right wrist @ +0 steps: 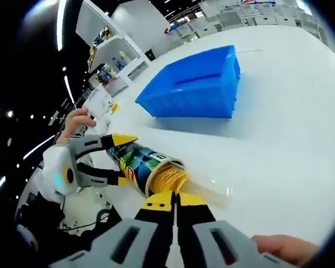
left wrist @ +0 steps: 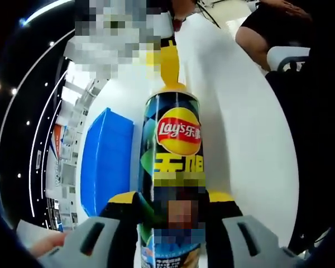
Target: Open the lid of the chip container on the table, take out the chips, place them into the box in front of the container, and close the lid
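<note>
**Chips Start Out of the Can, Blue Box Waiting Beyond**

Nearest the lens in the right gripper view, the right gripper (right wrist: 175,202) has its yellow-tipped black jaws pressed together at the mouth of the dark cylindrical Lay's chip can (right wrist: 140,163); whether they pinch a chip or the clear plastic tray (right wrist: 209,192) sliding out cannot be told. The stack of yellow chips (right wrist: 168,177) shows in the open mouth, the lid off. The can lies tilted on its side, its long axis running from the left gripper (right wrist: 84,162), clenched around its body, toward the right gripper's tips, mouth facing the right gripper. A straight pull back along that axis looks like the coming move, and the right gripper is the nearer one to the chips.

In the left gripper view, the left gripper's jaws (left wrist: 173,202) clamp the can (left wrist: 173,139) just ahead, label toward the camera, with the right gripper's yellow tip (left wrist: 169,64) at its far end.

Farther off on the white table (right wrist: 279,128) sits the blue rectangular plastic box (right wrist: 195,84), well beyond the can's mouth. The right gripper view alone reveals the open mouth and chips.
</note>
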Demonstrator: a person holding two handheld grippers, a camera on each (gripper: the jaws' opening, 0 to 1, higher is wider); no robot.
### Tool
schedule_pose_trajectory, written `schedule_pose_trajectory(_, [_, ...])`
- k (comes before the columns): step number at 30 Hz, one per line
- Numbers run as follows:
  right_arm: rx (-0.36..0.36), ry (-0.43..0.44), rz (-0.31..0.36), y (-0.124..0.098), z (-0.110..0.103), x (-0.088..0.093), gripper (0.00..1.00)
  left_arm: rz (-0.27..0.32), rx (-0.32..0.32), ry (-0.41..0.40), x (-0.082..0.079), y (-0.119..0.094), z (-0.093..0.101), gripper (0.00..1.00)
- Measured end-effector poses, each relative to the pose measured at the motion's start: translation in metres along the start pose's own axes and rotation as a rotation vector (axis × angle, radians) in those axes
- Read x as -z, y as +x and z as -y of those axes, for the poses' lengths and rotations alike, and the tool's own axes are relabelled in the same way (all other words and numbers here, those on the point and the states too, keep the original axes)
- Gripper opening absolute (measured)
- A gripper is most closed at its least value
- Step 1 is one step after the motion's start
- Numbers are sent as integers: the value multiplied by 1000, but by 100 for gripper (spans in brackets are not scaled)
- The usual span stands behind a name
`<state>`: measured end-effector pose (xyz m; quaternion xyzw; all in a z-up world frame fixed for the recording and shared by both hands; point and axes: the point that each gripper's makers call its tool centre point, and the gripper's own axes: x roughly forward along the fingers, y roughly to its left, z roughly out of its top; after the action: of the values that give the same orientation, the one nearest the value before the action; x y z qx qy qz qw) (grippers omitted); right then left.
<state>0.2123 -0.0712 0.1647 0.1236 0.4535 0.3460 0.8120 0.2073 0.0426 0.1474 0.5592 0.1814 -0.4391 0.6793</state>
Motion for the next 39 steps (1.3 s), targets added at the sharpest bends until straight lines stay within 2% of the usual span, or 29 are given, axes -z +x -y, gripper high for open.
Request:
schedule_pose_trajectory(4, [11,-13,9,-7,1,-5,0,-1,6,-5,0,1,0,46])
schedule_pose_trajectory(18, [47,-73,47,-37,-14,-5,0,-4,6,-5,0,1,0,46])
schedule_pose_trajectory(25, [57,-106,87,-60,-24,-22,0,-11,9,-7,0,1,0,46])
schedule_pose_trajectory(29, [72,-146,136,-75,-36,-45,0,-11,7,-6,0,1,0,46])
schedule_pose_trajectory(34, [165,-285,225,-92,-54,-92,0,-14,7,-5,0,1,0,46])
schedule_pose_trajectory(39, [288,-425,286,-91,-65,-135,0,-19,12,-5,1,1,0,46])
